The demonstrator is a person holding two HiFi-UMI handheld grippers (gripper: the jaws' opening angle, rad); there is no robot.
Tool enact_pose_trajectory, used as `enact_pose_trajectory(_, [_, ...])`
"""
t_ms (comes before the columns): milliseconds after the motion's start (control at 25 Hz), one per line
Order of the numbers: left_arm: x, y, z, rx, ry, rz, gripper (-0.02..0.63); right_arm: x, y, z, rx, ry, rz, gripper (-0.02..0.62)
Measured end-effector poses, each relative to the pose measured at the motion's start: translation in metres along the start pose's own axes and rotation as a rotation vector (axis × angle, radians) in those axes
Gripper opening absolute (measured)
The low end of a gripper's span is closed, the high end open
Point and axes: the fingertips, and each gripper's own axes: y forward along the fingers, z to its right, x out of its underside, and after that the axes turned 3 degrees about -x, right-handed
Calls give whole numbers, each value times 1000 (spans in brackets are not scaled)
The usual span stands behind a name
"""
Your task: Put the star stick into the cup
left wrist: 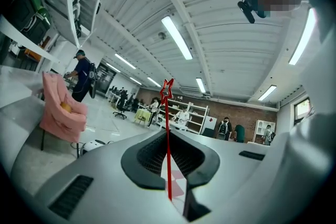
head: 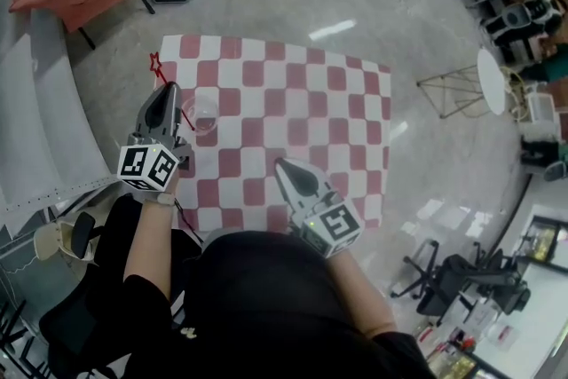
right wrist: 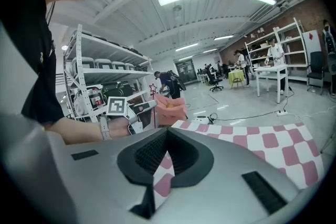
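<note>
The left gripper has its jaws pressed onto the star stick, which stands upright between them with the star on top. In the head view the star pokes out at 11 o'clock from the gripper's nose. The stick's middle is hidden by the jaws, and its lower end comes out at 5 o'clock across the left edge of the cup. Whether that end is inside the cup or only in front of it I cannot tell.

The cup is clear and its rim is hard to trace. It stands on the checked cloth, just at 3 o'clock from the left gripper. Neither gripper view shows it plainly.

The right gripper hangs over the cloth at 5 o'clock from the cup, well apart. Its jaws are drawn together on nothing, with only a sliver of cloth showing between them.
</note>
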Motion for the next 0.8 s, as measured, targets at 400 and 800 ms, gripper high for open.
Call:
enact_pose_trajectory(400, [40,-2,-7,8,47,-1,54,11,6,4,7,17,-37,14])
enact_pose_trajectory(800, [79,-4,-13,1,98,-92,54,15,7,5,7,11,-45,14])
